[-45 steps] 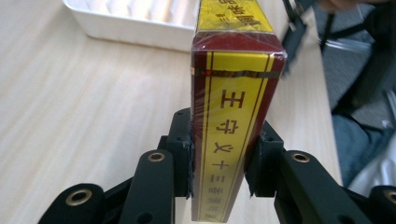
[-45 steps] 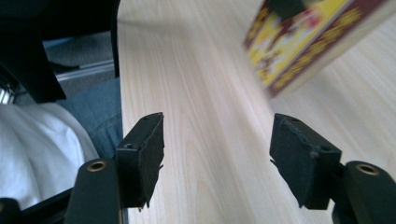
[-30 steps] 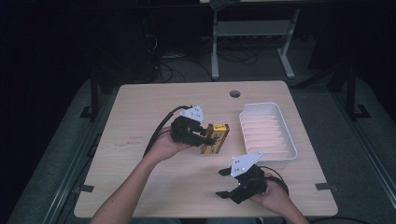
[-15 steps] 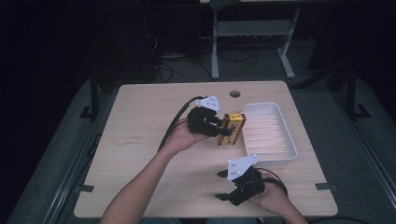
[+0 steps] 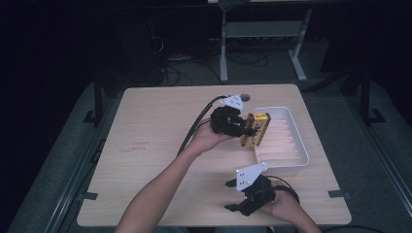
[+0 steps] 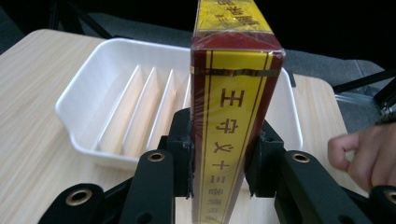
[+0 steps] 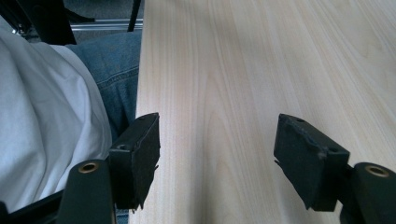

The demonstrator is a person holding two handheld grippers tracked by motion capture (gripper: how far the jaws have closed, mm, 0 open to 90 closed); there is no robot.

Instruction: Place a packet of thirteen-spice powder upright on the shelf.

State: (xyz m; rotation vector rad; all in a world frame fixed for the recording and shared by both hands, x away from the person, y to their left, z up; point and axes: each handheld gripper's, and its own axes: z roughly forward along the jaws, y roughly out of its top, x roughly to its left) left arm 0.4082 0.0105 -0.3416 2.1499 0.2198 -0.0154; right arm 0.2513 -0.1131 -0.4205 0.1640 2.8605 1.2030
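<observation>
1 box [image 5: 255, 129] clamped in L gripper [image 5: 248, 131] jaws, held at near-left rim of 1 white tray [image 5: 297, 160] | R gripper [image 5: 234, 196] jaws wide apart, nothing held, over desk [image 5: 155, 145] front edge

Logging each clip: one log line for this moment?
left gripper: shut on box | box: beside tray | right gripper: open, nothing held

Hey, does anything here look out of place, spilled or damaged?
Nothing stands out. The left gripper is shut on the red and yellow box, held on edge at the white tray. The right gripper is open over bare table.
</observation>
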